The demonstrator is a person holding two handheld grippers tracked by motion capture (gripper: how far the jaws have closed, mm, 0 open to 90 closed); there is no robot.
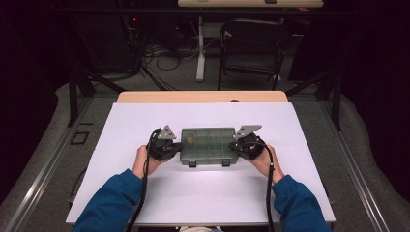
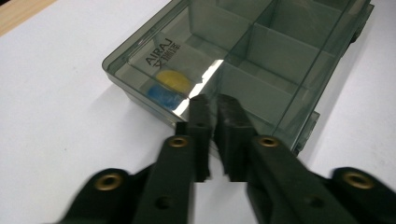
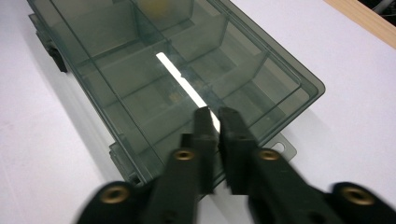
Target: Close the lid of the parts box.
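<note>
A smoky clear compartment box point(image 1: 208, 145) lies shut on the white sheet point(image 1: 203, 193), latches toward the person. A yellow piece point(image 2: 173, 80) and a blue piece point(image 2: 163, 97) sit in its end compartment under the lid. My left gripper point(image 1: 180, 146) is at the box's left end; in the left gripper view point(image 2: 214, 105) its jaws stand a narrow gap apart over the box's edge point(image 2: 261, 51), gripping nothing. My right gripper point(image 1: 233, 146) is at the right end, and in the right gripper view point(image 3: 215, 116) its jaws are likewise slightly parted above the lid point(image 3: 140, 70).
The white sheet covers a wooden table whose far edge point(image 1: 203, 96) shows behind the box. A black folding chair point(image 1: 251, 43) and floor cables point(image 1: 159, 58) lie beyond. Blue sleeves point(image 1: 111, 203) come in from the bottom.
</note>
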